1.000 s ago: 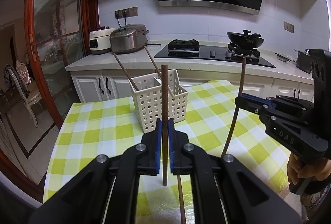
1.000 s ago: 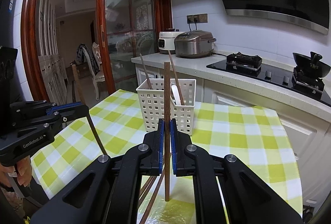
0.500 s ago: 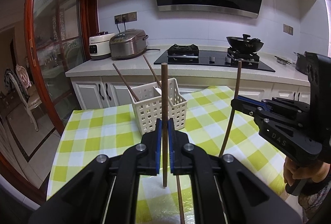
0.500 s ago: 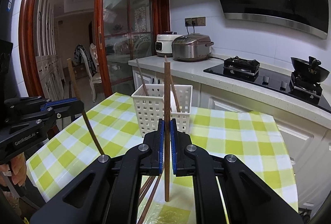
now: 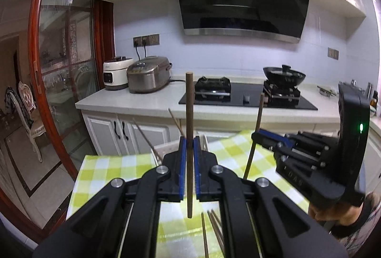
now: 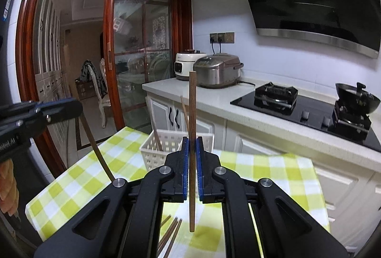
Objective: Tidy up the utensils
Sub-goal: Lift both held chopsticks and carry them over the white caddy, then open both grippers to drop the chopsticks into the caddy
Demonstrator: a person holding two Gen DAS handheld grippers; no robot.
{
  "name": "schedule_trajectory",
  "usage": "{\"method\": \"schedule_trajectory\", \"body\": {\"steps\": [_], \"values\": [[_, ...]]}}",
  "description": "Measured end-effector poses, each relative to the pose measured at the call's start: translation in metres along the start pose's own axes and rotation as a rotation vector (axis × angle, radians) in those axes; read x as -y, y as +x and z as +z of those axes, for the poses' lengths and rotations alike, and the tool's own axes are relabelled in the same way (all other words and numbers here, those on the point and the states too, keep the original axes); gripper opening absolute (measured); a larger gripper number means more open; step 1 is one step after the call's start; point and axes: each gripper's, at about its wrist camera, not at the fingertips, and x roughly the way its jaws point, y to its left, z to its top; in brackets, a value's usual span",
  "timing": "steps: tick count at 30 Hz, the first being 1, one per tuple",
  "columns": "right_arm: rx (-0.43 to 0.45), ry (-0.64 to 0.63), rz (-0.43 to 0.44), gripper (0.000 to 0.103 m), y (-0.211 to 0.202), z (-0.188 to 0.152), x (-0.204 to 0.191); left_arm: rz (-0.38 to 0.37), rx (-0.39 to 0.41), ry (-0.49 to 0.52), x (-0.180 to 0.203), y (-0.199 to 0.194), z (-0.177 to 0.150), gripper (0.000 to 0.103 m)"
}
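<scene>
Left gripper (image 5: 188, 150) clenched on one brown chopstick (image 5: 189, 115), held upright above the checked counter (image 5: 114, 169). Right gripper (image 6: 192, 153) clenched on a second chopstick (image 6: 192, 110), also upright. White basket (image 6: 164, 146) just behind both grippers, with two chopsticks leaning inside it. More loose chopsticks (image 6: 172, 231) flat on the counter in front of the basket, under the grippers.
</scene>
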Motion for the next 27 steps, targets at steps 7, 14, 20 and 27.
{"method": "schedule_trajectory", "body": {"steps": [7,14,20,27], "values": [[0.027,-0.01,-0.019,0.007,0.025,0.035,0.003,0.011,0.038,-0.061,-0.016,0.025,0.051,0.006],[0.048,0.004,-0.022,0.007,0.054,0.069,0.012,0.029,0.04,-0.115,-0.034,0.06,0.077,0.006],[0.034,0.019,-0.015,0.007,0.084,0.082,0.018,0.043,0.018,-0.153,-0.05,0.093,0.078,0.006],[-0.1,-0.016,-0.013,0.007,0.13,0.068,0.014,0.023,-0.048,-0.196,-0.069,0.127,0.061,0.006]]}}
